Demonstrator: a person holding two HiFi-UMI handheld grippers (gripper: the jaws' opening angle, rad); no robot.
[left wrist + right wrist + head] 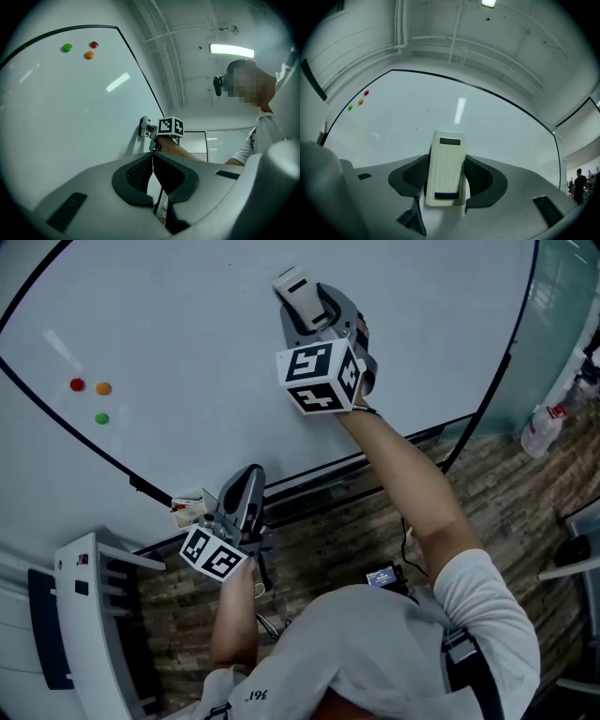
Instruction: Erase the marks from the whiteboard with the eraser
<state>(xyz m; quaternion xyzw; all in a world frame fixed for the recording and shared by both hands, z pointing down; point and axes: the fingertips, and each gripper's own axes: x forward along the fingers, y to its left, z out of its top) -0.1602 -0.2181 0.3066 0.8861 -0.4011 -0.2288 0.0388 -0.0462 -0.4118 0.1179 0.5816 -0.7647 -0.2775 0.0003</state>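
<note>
Left hand-held gripper (152, 171): smooth grey moulded shell; dark ribbed pads pressed together on nothing, low by the board's bottom edge.
Right hand-held gripper (446, 176): same grey shell; pads pinch the eraser by its long sides.
Eraser (446, 166): cream plastic slab with rounded corners, a ribbed back and a dark strip at each end; long axis along the jaws, far end pointing up the board; appears to lie against the whiteboard.
Whiteboard (187, 324): glossy white, thin black frame.
Magnets (94, 397): three small round dots, red, orange and green, clustered well apart from the eraser.

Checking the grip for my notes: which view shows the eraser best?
The right gripper view: the eraser fills the centre, clamped in the right tool. The head view shows part of it; the left gripper view, a small distant shape.
</note>
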